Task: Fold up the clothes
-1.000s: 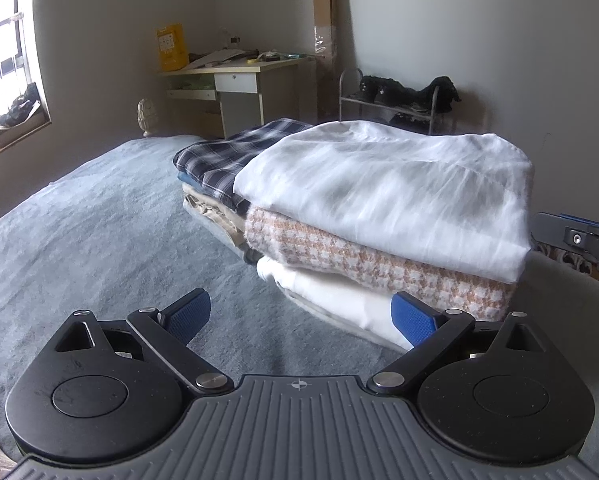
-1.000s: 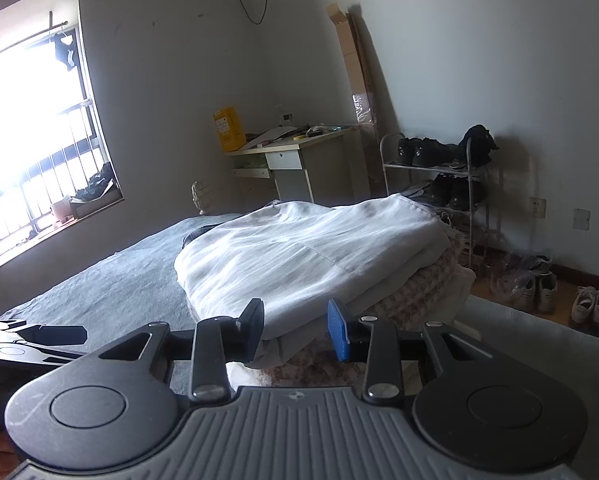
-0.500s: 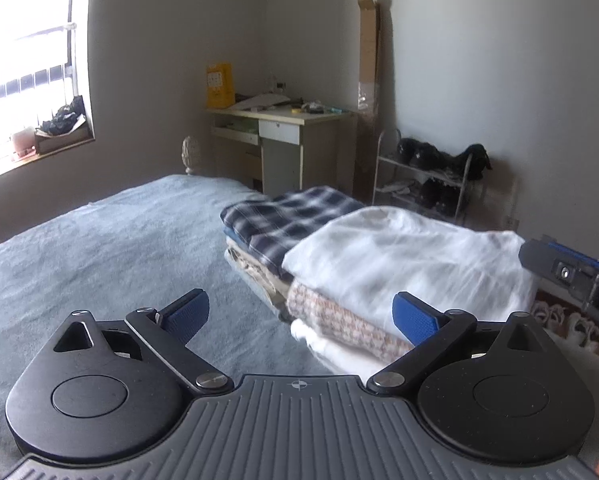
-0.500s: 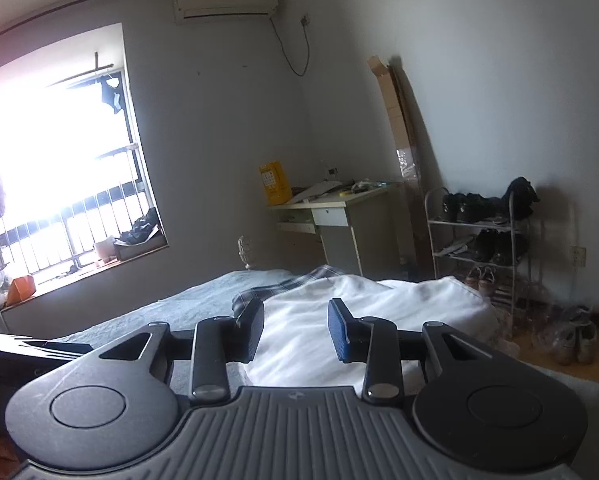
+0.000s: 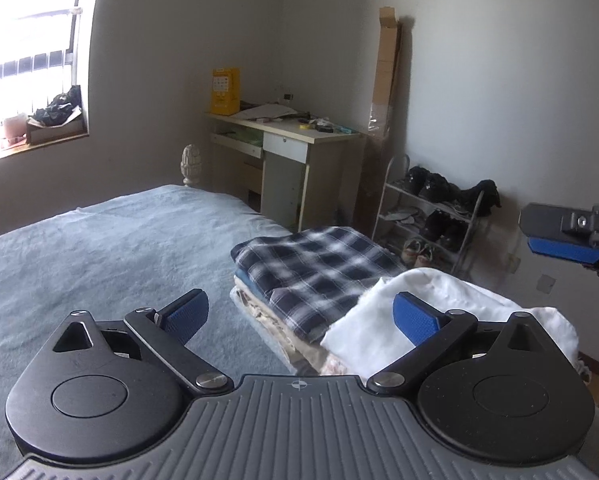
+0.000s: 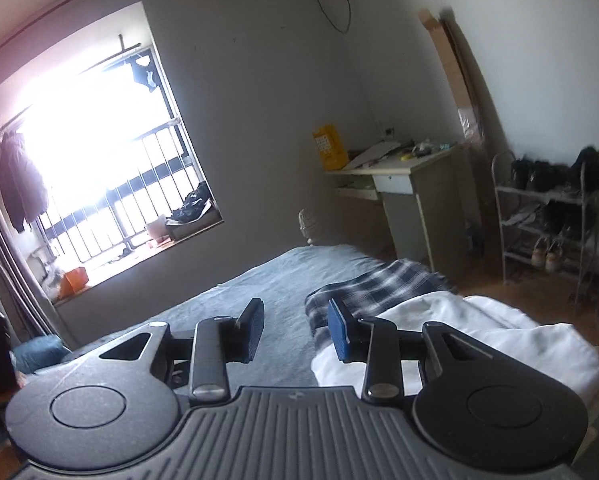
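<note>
Left wrist view shows the left tool (image 5: 301,314) spread wide and empty, the right tool (image 6: 295,330) partly open and empty, above soft, light folded clothes (image 5: 319,276) stacked lower right on the bed (image 5: 99,248), best pinched at a folded edge.

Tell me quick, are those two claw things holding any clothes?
Left gripper: open, fingers wide apart, holding nothing.
Right gripper: open, narrower gap, holding nothing.
</note>
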{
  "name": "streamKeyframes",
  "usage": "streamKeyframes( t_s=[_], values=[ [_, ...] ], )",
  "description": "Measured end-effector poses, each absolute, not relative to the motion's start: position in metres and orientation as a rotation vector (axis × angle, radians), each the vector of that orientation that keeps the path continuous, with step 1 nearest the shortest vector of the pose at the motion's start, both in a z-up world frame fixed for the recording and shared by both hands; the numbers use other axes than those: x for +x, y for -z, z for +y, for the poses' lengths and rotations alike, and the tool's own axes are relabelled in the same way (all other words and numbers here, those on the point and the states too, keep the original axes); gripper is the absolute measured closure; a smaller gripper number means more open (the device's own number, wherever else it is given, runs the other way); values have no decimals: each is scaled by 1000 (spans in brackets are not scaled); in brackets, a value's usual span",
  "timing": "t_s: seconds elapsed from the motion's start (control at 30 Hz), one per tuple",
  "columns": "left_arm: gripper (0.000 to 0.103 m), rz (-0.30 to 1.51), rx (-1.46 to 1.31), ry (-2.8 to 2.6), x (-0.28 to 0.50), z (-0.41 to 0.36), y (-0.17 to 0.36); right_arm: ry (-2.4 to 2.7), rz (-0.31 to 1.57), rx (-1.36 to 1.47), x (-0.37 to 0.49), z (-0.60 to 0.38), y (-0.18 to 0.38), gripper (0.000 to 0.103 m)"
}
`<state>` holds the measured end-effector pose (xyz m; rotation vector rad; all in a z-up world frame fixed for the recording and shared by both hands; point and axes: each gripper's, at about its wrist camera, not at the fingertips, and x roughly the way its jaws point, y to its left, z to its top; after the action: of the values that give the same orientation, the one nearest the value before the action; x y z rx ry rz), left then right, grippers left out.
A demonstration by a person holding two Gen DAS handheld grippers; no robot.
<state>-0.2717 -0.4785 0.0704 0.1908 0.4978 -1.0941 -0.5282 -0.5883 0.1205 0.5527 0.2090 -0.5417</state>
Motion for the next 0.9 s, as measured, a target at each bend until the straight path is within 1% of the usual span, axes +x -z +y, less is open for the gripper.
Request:
streamKeyframes(
  t_s=[0.1,0.2,0.3,0.43,0.53,0.57,0.63,0.7,0.73,0.77,0.83,0.9],
  values=[
    [3,500,193,1108,-241,-516,-65,558,190,672,-497,-631,-125,65],
    [3,538,128,1134,-202,-540,-56,583,203,716,-458,-668,-123,65],
    [4,572,68,1169,-170,-545,-50,594,223,678,-425,-690,-123,65],
    [5,520,139,1158,-154,-528,-77,553,203,700,-396,-711,-138,65],
    [5,395,281,1085,-144,-495,-131,491,155,757,-366,-717,-165,65],
    [2,345,297,1039,-140,-477,-151,457,130,771,-353,-712,-175,65],
    [1,353,364,971,-122,-448,-184,387,81,801,-328,-698,-196,65],
    [1,383,434,900,-104,-420,-202,308,9,837,-313,-678,-209,65],
    [1,394,465,871,-93,-404,-203,268,-29,855,-305,-667,-214,65],
    [1,406,495,842,-82,-389,-203,268,-69,852,-307,-653,-212,62],
    [1,413,379,915,-62,-349,-186,295,-152,831,-316,-623,-202,60],
    [1,419,256,990,-41,-309,-167,420,-155,765,-332,-586,-184,60]
  ],
)
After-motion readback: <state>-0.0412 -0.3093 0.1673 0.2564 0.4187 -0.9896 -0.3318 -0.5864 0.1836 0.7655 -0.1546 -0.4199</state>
